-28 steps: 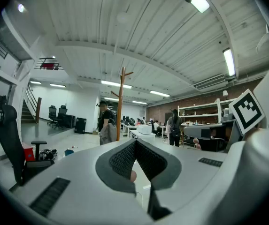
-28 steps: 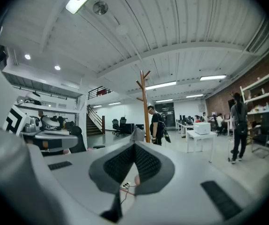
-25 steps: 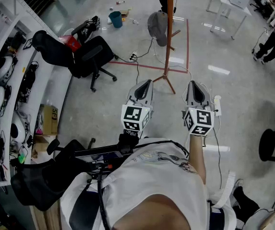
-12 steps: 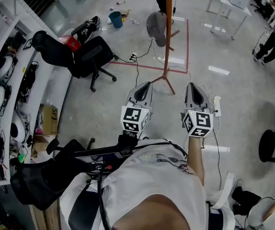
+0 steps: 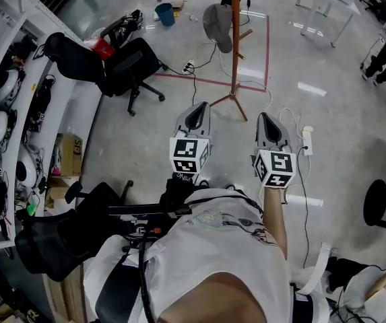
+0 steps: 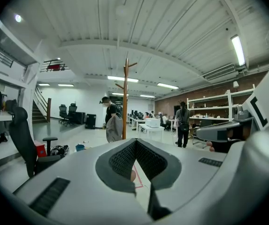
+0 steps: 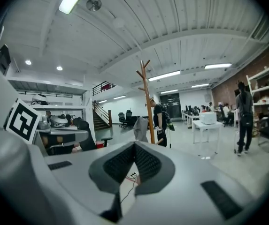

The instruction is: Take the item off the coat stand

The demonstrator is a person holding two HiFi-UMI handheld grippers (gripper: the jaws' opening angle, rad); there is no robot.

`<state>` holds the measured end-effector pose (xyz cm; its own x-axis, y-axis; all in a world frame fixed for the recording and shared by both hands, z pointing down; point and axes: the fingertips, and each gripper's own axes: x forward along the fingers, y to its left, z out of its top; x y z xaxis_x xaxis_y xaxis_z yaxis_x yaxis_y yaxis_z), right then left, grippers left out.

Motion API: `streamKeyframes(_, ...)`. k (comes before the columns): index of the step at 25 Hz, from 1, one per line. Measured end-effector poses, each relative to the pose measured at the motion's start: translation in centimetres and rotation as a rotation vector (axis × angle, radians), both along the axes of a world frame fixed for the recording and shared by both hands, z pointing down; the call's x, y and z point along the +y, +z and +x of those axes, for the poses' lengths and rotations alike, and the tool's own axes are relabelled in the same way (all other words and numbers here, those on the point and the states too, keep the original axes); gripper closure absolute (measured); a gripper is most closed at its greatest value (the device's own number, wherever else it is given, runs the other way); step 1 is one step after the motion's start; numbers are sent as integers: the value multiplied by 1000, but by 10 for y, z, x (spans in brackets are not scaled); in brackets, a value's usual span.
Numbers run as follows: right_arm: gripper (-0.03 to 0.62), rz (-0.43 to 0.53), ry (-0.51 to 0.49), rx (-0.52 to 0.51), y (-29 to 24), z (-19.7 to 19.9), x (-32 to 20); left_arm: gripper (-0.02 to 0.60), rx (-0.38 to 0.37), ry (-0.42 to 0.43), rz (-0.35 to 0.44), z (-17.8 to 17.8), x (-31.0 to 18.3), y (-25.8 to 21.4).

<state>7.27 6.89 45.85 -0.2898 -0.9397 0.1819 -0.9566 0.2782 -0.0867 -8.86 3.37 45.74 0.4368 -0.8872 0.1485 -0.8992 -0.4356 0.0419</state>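
A wooden coat stand rises from the concrete floor ahead of me. A grey item hangs on its left side. In the head view my left gripper and right gripper are held side by side, short of the stand's feet and pointing towards it. Both are shut and hold nothing. The left gripper view shows the stand and the grey item in the distance beyond the closed left gripper. The right gripper view shows the stand and item past the closed right gripper.
Black office chairs stand to the left, next to white shelving with helmets. A power strip and cables lie right of the stand's feet. A black stool is at the right edge. A person stands beyond the stand.
The stand, chairs and floor have slid slightly up and left in the head view. Both grippers keep their side-by-side pose and stay shut.
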Motion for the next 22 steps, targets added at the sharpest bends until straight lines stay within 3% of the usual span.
streamKeyframes(6, 589, -44, -59, 9, 12, 12, 3, 580, 7, -68, -24, 7, 1, 4)
streamKeyframes(13, 589, -91, -91, 3, 29, 13, -2, 580, -6, -87, -99, 3, -2, 24)
streamKeyframes(22, 589, -73, -79, 20, 29, 10, -59, 580, -2, -87, -79, -2, -65, 21)
